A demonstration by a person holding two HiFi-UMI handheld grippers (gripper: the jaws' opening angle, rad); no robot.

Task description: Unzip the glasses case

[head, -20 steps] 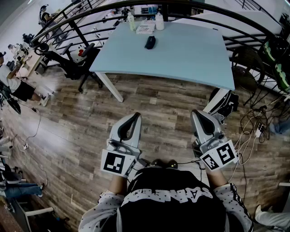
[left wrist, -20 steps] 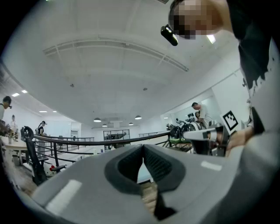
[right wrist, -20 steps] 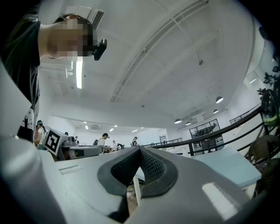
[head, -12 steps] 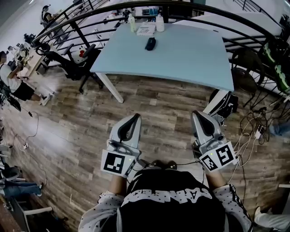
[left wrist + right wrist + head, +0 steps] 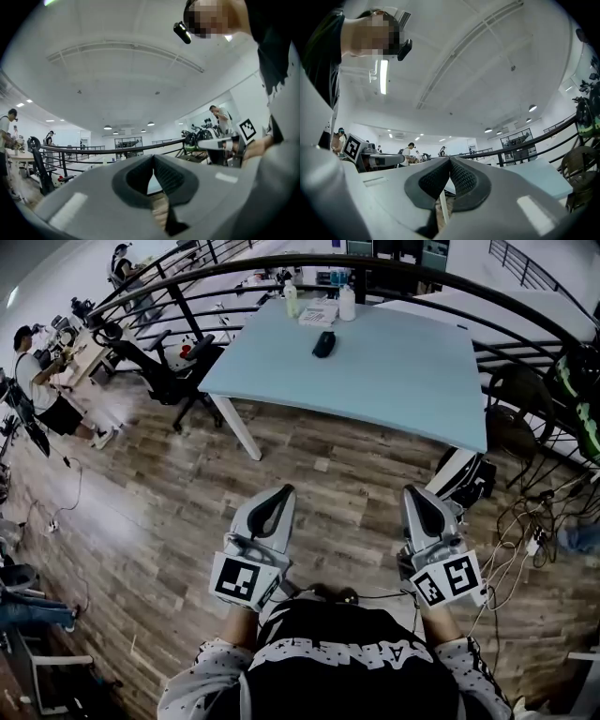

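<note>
Wood-plank floor fills most of the head view. Both tools are held over it, well short of the pale-blue table. The left gripper and the right gripper point forward side by side, each with its jaws brought together on nothing. The glasses case lies on the far part of the table top, near two bottles and a flat packet, well apart from both grippers.

We judge the unzipping not yet begun. The case looks light and lies loose, so a pull on the zip with no second gripper pinning it could drag it across the smooth top toward the bottles. Jaws brought in closed would shove it rather than take it, and a small puller may slip from broad pads.

The case appears as a small, dark, oblong pod with rounded ends. From here we cannot make out its zip or puller.

Left gripper view: the ribbed pads meet at their tips, and only the moulded hollow behind them stays clear. A black railing crosses beyond. The case is not seen.

Right gripper view: the pads are likewise pressed tip to tip and empty. A corner of the table shows at right, without the case.
</note>
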